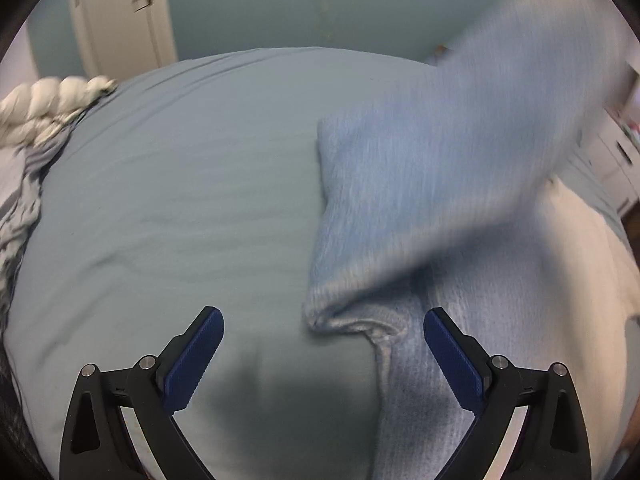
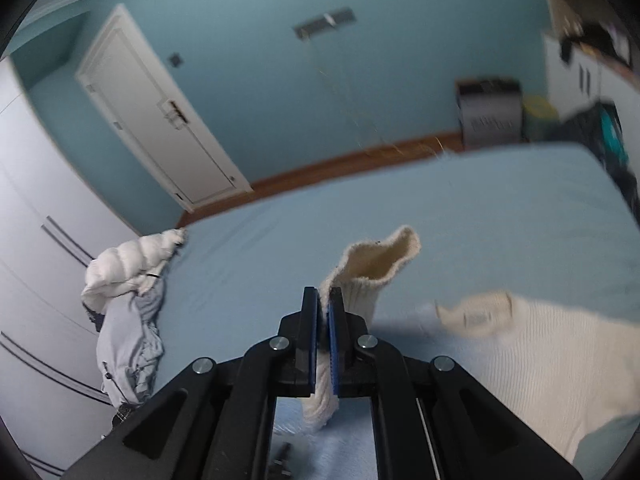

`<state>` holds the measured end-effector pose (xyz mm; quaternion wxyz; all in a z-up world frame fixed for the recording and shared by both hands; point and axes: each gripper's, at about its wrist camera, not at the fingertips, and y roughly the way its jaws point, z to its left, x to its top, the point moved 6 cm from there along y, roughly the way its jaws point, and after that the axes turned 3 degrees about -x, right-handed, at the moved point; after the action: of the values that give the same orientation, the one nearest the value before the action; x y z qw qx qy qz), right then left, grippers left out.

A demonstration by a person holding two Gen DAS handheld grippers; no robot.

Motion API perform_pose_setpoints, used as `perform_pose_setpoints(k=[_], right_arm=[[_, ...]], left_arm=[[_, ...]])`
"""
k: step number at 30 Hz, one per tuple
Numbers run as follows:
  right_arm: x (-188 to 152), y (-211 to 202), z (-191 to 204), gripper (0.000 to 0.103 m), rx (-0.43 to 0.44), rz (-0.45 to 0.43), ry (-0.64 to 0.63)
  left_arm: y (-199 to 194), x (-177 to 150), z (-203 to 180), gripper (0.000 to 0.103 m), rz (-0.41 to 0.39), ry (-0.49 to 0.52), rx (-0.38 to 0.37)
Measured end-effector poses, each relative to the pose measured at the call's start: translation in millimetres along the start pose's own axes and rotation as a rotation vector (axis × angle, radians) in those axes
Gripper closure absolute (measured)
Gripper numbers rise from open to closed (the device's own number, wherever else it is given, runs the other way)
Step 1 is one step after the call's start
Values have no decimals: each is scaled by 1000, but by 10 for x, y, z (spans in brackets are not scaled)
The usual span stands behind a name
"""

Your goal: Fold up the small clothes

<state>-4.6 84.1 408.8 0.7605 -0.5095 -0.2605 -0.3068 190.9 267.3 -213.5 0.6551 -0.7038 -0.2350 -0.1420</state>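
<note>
Bedding fills both views: a pale blue bed sheet [image 1: 168,184] stretches smooth across the mattress, and the clothes lie on it. Seen from the left wrist camera, the left gripper [image 1: 323,354] hangs over the sheet with its jaws spread wide and nothing between them; its blue pads [image 1: 196,360] are bare. Just ahead of it and toward its right finger lies a light blue knitted garment [image 1: 404,380], one part flat on the bed and another part [image 1: 460,152] raised and blurred, rising toward the upper right of that view. A cream knitted garment [image 1: 580,264] lies beside the blue one at the right edge.

From the right wrist camera, the right gripper [image 2: 324,304] is clenched on a cream ribbed piece [image 2: 372,276], apparently a sleeve or cuff, though I cannot tell which. The fabric passes between the jaws, hangs below them, and its open end flares up beyond the fingertips, clear of the bed. More of the cream knit [image 2: 540,356] spreads over the sheet to the right, blurred.

Near the left edge of the bed sits a heap of white and grey clothing [image 2: 128,304]. Behind the bed are a teal wall [image 2: 360,80], a white door [image 2: 160,120] and a strip of wooden floor [image 2: 340,164].
</note>
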Motion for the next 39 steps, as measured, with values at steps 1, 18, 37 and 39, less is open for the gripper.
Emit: perform_pose_setpoints(k=[1, 18, 37, 39], right_arm=[[97, -112, 180, 101, 15, -20, -15], [591, -1040, 1210, 103, -15, -332, -286], [-2093, 2664, -1354, 1, -231, 497, -78], [-2199, 2982, -1281, 2, -186, 502, -63]], left_arm=[[24, -1, -40, 2, 2, 16, -1], [69, 136, -442, 1, -61, 79, -68], [54, -5, 497, 2, 40, -57, 134], [29, -34, 512, 2, 44, -58, 119]])
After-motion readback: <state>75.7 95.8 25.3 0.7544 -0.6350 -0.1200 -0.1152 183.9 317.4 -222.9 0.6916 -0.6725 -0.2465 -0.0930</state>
